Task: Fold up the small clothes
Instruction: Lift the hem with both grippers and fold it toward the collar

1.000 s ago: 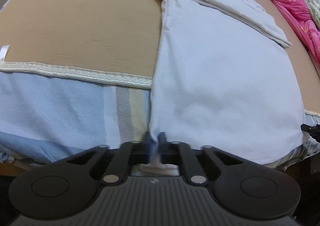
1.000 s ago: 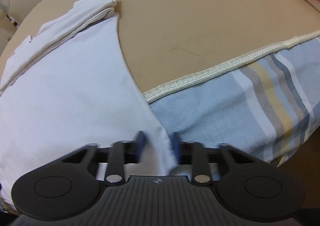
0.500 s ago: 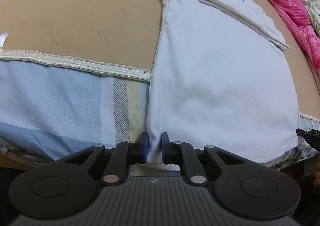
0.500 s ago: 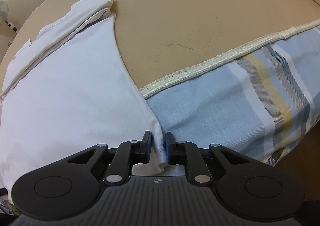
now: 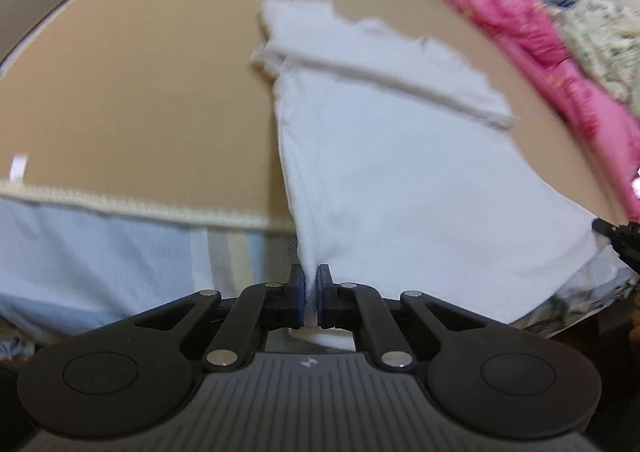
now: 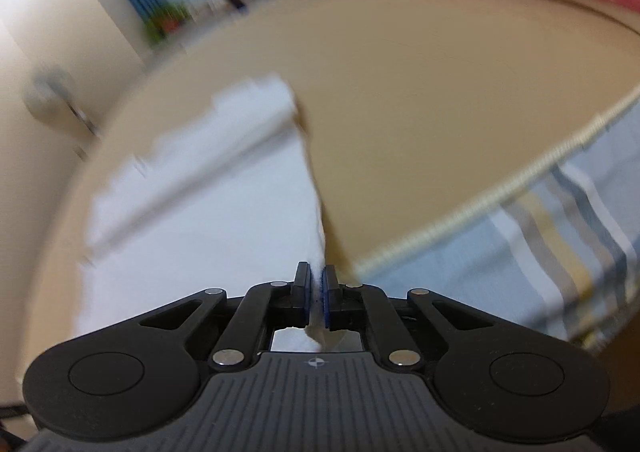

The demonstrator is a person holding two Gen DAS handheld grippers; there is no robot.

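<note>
A white shirt [image 5: 400, 180] lies flat on the tan bed cover, its sleeves folded across the far end. In the left wrist view my left gripper [image 5: 311, 292] pinches the shirt's near left hem corner, and its jaws are closing on the cloth. In the right wrist view my right gripper [image 6: 317, 292] grips the opposite hem corner of the shirt [image 6: 208, 220], jaws likewise closing with fabric between the blue pads. Both corners are raised off the bed. The right gripper's tip [image 5: 616, 236] shows at the right edge of the left wrist view.
The tan cover [image 5: 140, 92] ends in a cream trim [image 6: 500, 204] over a blue striped sheet [image 6: 560, 252] on the bed's side. A pink quilt [image 5: 560, 64] lies along the far right. A fan [image 6: 52, 92] stands beyond the bed.
Both grippers loosened briefly, then pinched the hem corners again and rose, lifting the hem. The views tilted up and now show more of the room.
</note>
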